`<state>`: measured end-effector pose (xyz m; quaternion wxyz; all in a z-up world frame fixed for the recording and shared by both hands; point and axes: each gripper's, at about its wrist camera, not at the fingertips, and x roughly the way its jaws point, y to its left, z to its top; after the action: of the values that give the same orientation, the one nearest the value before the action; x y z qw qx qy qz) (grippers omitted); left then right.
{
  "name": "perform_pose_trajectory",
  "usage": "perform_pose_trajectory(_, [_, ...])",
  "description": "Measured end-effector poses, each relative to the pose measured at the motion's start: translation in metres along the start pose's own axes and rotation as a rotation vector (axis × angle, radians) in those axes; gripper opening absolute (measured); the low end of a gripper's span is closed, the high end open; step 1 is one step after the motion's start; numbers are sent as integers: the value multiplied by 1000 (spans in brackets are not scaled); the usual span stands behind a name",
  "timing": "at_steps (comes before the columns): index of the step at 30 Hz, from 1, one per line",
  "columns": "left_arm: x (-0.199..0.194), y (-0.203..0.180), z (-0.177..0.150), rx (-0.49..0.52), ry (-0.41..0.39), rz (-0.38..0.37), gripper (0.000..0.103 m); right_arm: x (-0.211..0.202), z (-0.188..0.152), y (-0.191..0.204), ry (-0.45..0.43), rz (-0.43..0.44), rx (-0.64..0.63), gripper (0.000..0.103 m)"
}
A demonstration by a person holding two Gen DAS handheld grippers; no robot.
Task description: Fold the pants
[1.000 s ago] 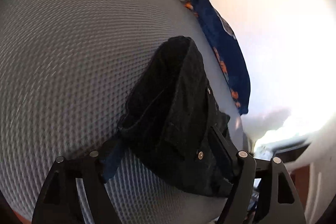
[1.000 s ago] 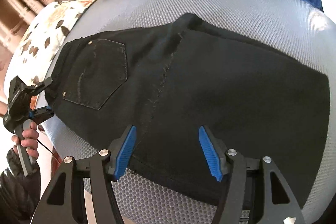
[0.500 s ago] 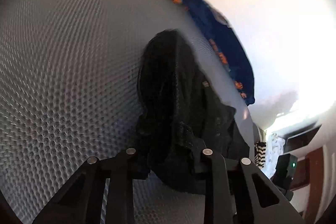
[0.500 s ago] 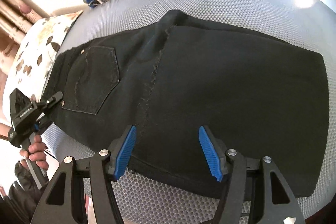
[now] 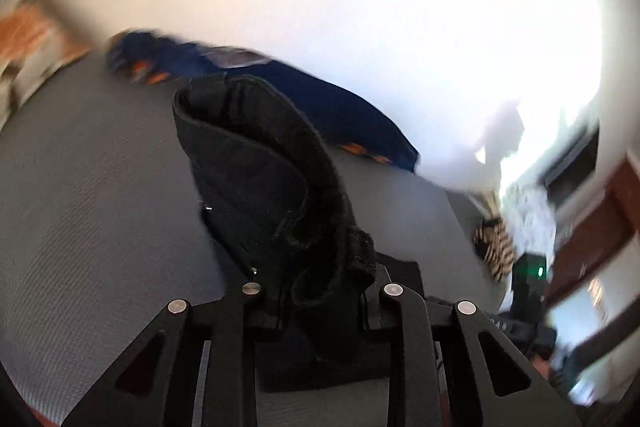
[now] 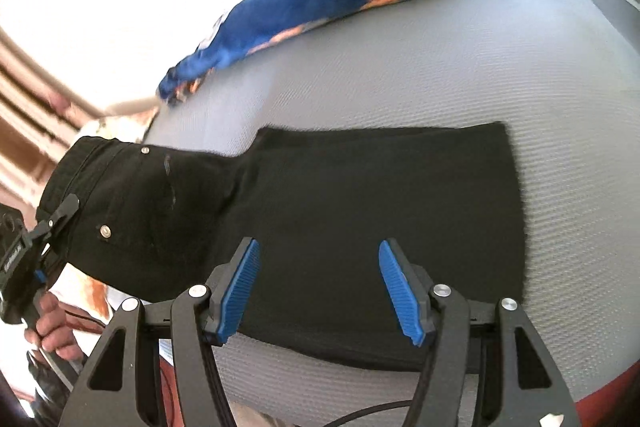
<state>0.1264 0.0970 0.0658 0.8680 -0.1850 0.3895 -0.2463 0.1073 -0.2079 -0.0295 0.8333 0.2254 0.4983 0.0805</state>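
Note:
Black pants (image 6: 360, 203) lie folded on a grey textured bed surface (image 6: 480, 67). The waistband end with a back pocket (image 6: 132, 195) is lifted at the left. My left gripper (image 5: 320, 291) is shut on the waistband (image 5: 272, 179), which stands up bunched between its jaws. In the right wrist view the left gripper (image 6: 60, 215) shows clamped on the waistband edge. My right gripper (image 6: 320, 283) is open, its blue pads (image 6: 240, 287) hovering over the near edge of the pants.
A blue cloth with orange marks (image 6: 340, 3) lies along the far side of the bed, also in the left wrist view (image 5: 320, 103). A floral patterned fabric (image 6: 128, 119) lies at the left. A white wall is behind.
My left gripper has lifted the waistband end up off the bed and swung. The right gripper stays open and has drawn back, so more of the bed shows.

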Motion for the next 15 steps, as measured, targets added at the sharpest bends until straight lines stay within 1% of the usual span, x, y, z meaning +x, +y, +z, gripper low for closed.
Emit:
perform_pose_trajectory(2, [21, -36, -3, 73, 33, -17, 25, -13, 1, -22, -14, 5, 32, 60])
perform_pose_trajectory(5, [55, -78, -14, 138, 88, -31, 25, -27, 2, -52, -37, 6, 80, 60])
perform_pose_trajectory(7, [80, -97, -22, 169, 128, -27, 25, -35, 1, -74, -44, 11, 114, 60])
perform_pose_trajectory(9, [109, -117, -35, 202, 185, -18, 25, -41, 2, -94, -55, 10, 151, 61])
perform_pose_trajectory(11, [133, -130, -48, 224, 231, -2, 25, -43, 2, -110, -59, 21, 179, 62])
perform_pose_trajectory(13, [156, -147, -66, 301, 269, 34, 25, -44, 1, -124, -67, 32, 202, 62])
perform_pose_trajectory(15, [176, -153, -83, 356, 304, 77, 25, -44, 0, -134, -69, 39, 212, 62])
